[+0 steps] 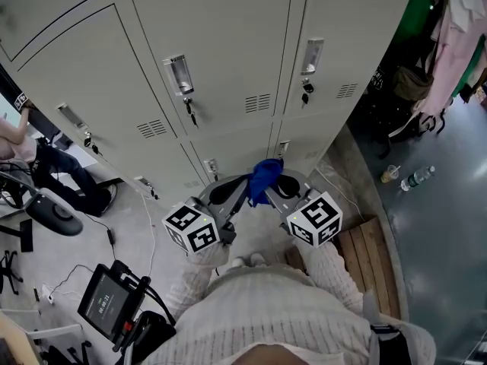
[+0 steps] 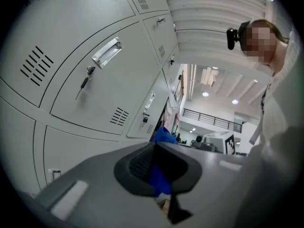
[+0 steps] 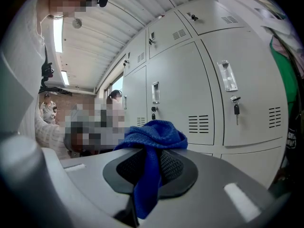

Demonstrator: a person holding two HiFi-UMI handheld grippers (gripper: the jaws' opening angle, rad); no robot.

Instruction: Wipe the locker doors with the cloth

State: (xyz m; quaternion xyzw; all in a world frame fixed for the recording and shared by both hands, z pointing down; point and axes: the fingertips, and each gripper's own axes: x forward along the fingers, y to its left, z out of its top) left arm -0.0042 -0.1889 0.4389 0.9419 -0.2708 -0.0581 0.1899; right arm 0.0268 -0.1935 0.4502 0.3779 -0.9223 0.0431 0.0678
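**Head view.** Pinching the blue cloth (image 1: 264, 176) from two sides, with the left hand-held gripper (image 1: 242, 187) reaching in from 8 o'clock and the right hand-held gripper (image 1: 274, 192) from 4 o'clock. Holding the cloth bunched near picture centre, close in front of the lower locker doors (image 1: 221, 59); touching them or not, impossible to tell. Showing a bottle (image 1: 417, 178) lying on the floor (image 1: 441, 226) at 3 o'clock, well apart from the cloth.

**Left gripper view.** Clamping the jaws of the left hand-held gripper (image 2: 159, 169) together on a fold of the cloth (image 2: 160, 182). Showing blue fabric squeezed between the pads and a further bulge above them at 12 o'clock. Facing the locker doors (image 2: 109, 80) at 10 o'clock, with a key (image 2: 83, 85) hanging from the lock under the handle.

**Right gripper view.** Clamping the jaws of the right hand-held gripper (image 3: 149, 169) together on the cloth (image 3: 154, 134). Showing most of the fabric heaped above the pads, with one strip hanging down between them toward 6 o'clock. Facing the locker doors (image 3: 175, 94) from 12 to 3 o'clock, all shut.
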